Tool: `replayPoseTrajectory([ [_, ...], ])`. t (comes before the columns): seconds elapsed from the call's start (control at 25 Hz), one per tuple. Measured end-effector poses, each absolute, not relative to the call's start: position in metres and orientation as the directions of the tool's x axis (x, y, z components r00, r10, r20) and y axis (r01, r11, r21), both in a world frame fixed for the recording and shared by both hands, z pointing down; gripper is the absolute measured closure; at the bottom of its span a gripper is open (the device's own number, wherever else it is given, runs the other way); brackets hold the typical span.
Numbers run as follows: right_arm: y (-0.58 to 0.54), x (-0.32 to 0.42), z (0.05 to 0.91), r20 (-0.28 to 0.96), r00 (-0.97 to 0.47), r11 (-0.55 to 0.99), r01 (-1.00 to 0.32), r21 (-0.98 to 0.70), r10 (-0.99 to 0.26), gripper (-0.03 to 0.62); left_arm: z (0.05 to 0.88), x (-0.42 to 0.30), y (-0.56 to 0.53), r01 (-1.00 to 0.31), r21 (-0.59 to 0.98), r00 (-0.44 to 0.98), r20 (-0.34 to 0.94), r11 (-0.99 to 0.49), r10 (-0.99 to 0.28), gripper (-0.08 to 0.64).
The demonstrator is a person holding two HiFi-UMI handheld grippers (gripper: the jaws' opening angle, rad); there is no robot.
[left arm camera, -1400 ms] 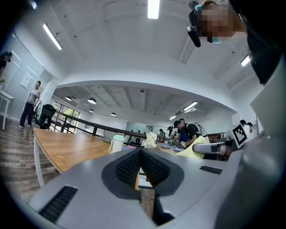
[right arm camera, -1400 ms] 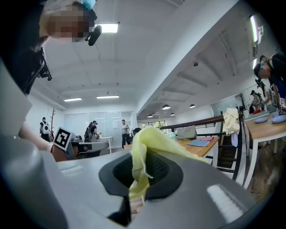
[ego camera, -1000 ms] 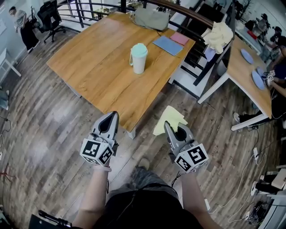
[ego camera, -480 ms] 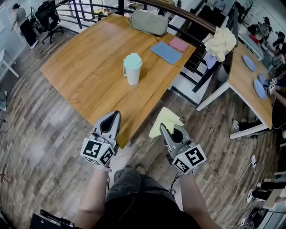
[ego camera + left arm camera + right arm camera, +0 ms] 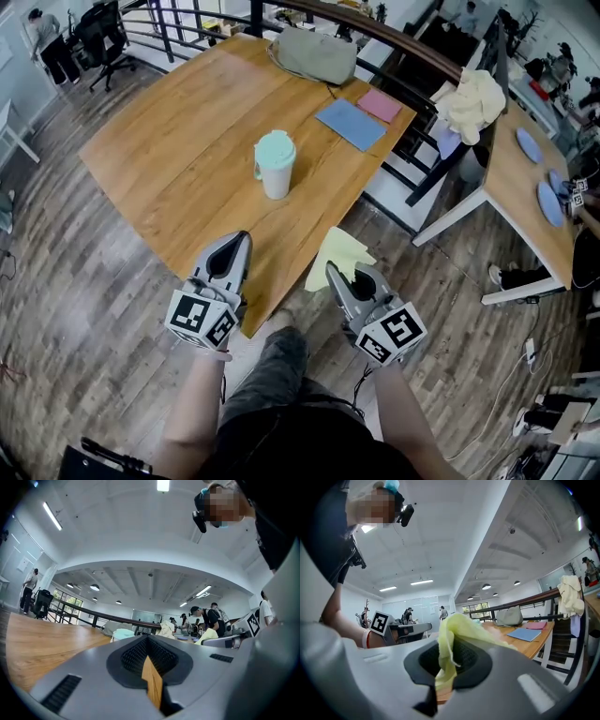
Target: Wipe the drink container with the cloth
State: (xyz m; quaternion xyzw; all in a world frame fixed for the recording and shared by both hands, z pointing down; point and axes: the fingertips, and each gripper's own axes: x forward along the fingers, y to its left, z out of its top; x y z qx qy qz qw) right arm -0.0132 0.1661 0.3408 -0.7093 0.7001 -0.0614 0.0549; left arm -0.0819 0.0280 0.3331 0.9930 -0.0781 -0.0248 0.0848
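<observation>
Table: light wooden tabletop [image 5: 169, 159].
Container: white cup with mint-green lid [image 5: 275, 166], upright mid-surface.
Right gripper [image 5: 336, 274]: pinching soft yellow cloth [image 5: 339, 255], just off the right edge.
Left gripper [image 5: 238, 242]: jaws together, empty, above the near edge.

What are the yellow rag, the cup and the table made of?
The yellow rag is soft cloth: it folds and crumples in the right claw. The cup is probably smooth plastic, white with a mint lid. The table looks like wood: grain shows.
</observation>
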Motion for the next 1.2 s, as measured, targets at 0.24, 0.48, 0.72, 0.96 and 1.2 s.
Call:
replayPoseTrajectory([
  [0.24,0.135,0.015,0.347,0.025,-0.029,0.024,-0.985,-0.173,-0.999,0.575,0.34,-0.054,0.005,-0.167,0.166,0.985,-0.015,-0.972,-0.172,0.565],
  [0.48,0.113,0.034,0.351,0.039,-0.048,0.039,-0.98,-0.193,-0.998,0.575,0.343,-0.035,-0.013,-0.182,0.17,0.983,-0.004,-0.968,-0.186,0.565],
  [0.72,0.09,0.051,0.347,0.048,-0.071,0.06,-0.979,-0.192,-0.996,0.575,0.339,-0.017,-0.027,-0.174,0.191,0.984,-0.014,-0.966,-0.18,0.565],
  [0.96,0.067,0.07,0.349,0.061,-0.091,0.077,-0.977,-0.198,-0.994,0.575,0.339,0.005,-0.04,-0.168,0.189,0.985,-0.01,-0.968,-0.172,0.552],
  [1.2,0.05,0.089,0.353,0.074,-0.111,0.094,-0.975,-0.202,-0.991,0.575,0.34,0.028,-0.047,-0.158,0.189,0.987,-0.007,-0.969,-0.162,0.472],
])
